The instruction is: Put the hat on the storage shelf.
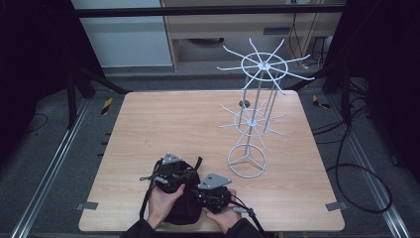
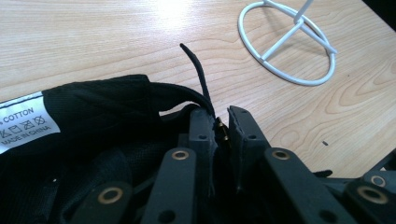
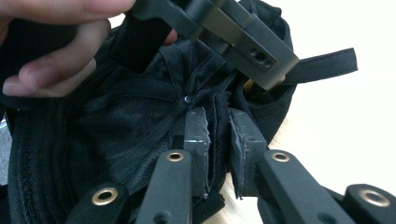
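Note:
A black cotton cap (image 1: 184, 210) lies at the table's near edge, between a person's two hands. My left gripper (image 1: 171, 174) is shut on the cap's back strap by its brass buckle; in the left gripper view the jaws (image 2: 223, 126) pinch it and the strap's loose end (image 2: 196, 70) curls up. A white care label (image 2: 23, 122) shows inside the cap (image 2: 93, 121). My right gripper (image 1: 214, 192) is shut on a fold of the cap's fabric (image 3: 116, 135), with the jaws (image 3: 218, 126) clamped close. The left gripper (image 3: 233, 32) and the strap (image 3: 322, 63) appear just beyond.
A white wire rack (image 1: 253, 119) with two tiers of spokes stands on a ring base (image 1: 246, 161) at the right of the wooden table (image 1: 168, 119); that base (image 2: 287, 42) lies just beyond the cap. A hand (image 3: 46, 70) grips the left tool.

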A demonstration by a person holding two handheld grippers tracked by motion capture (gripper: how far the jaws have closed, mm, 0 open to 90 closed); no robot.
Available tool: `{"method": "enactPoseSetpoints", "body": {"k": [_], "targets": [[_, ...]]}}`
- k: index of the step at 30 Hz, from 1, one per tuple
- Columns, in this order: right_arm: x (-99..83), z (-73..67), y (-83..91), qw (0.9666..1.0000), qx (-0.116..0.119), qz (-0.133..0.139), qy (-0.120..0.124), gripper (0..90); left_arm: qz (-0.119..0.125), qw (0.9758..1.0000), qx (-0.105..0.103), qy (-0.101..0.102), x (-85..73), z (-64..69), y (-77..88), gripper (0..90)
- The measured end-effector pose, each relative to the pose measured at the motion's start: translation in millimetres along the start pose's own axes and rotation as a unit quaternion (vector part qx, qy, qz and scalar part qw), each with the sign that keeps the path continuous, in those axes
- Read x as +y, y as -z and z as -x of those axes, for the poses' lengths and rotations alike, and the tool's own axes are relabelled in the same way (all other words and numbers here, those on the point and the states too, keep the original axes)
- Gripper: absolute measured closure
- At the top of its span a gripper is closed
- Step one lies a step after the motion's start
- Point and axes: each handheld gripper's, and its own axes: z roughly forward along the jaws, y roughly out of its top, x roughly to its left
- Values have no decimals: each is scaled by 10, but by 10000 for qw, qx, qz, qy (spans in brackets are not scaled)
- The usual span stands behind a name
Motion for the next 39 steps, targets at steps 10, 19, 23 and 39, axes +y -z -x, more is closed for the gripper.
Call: {"method": "enactPoseSetpoints", "body": {"k": [10,19,23,39], "targets": [[4,46,152,9989,425,130,-158,598,326,9995,-55,11,19,-58,138,820],[42,225,586,9968,390,638,-289,506,902,9957,-190,3,113,-90,432,824],[23,268,565,9969,371,570,-383,484,1211,9922,-270,-108,164,-43,583,825],[134,239,453,9901,755,980,-656,550,1738,9793,-806,-645,249,324,854,826]]}}
